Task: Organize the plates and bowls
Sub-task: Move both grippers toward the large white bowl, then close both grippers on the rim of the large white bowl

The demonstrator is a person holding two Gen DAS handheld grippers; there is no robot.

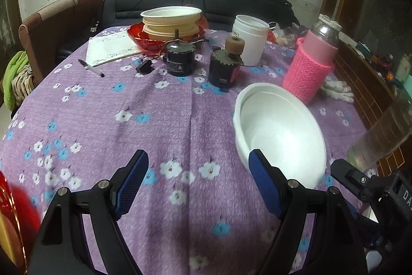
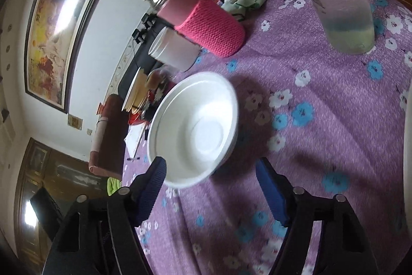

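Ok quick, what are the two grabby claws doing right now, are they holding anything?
Left gripper: open, holding nothing, just purple tablecloth between its fingers.
Right gripper: open, holding nothing; the white bowl sits just ahead, not gripped.

A home living room: sofa [image 1: 200, 4], framed painting [image 2: 59, 38], floral tablecloth [image 1: 128, 120].

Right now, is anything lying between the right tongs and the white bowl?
No. In the right wrist view only bare flowery cloth lies between the right tongs and the white bowl.
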